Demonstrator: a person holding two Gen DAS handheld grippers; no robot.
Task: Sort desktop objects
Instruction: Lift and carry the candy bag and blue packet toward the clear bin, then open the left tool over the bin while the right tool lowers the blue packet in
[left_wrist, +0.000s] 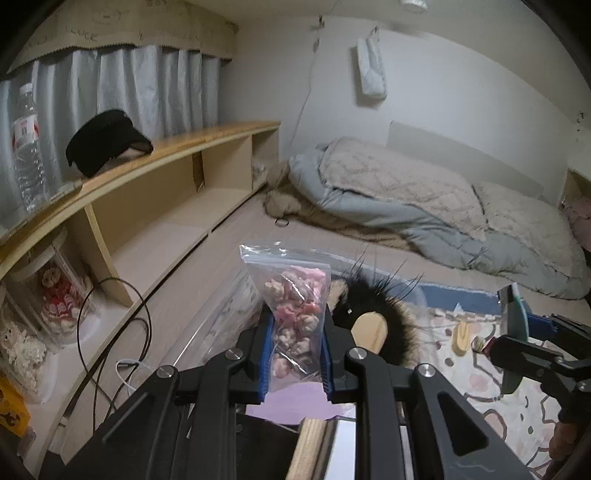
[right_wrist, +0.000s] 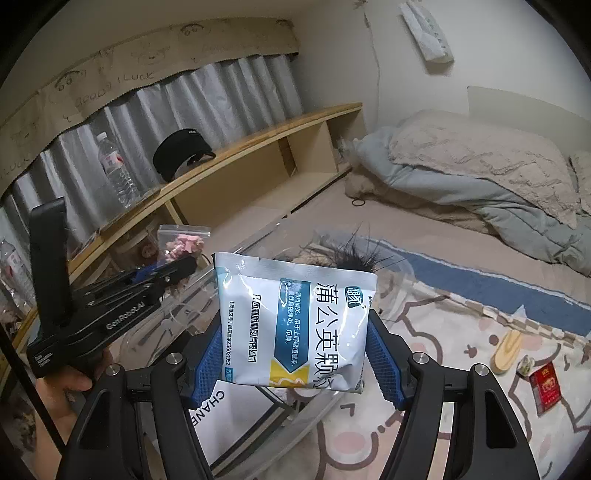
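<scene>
Over a bed in a small room, my left gripper (left_wrist: 295, 354) clamps a clear zip bag (left_wrist: 293, 314) of pink and beige trinkets between its blue pads, held upright above a clear plastic bin (right_wrist: 399, 273). My right gripper (right_wrist: 295, 354) pinches a white-and-blue medicine sachet (right_wrist: 295, 325) by its side edges, just beside the left. On the patterned mat (right_wrist: 461, 424) lie a wooden clip (right_wrist: 506, 354) and a red pack (right_wrist: 546, 387).

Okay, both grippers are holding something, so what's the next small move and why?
Probably lower the left gripper, shut on the zip bag of pink bits, toward the clear bin below and release; the right gripper holds the white sachet above that bin, so it could follow.
</scene>
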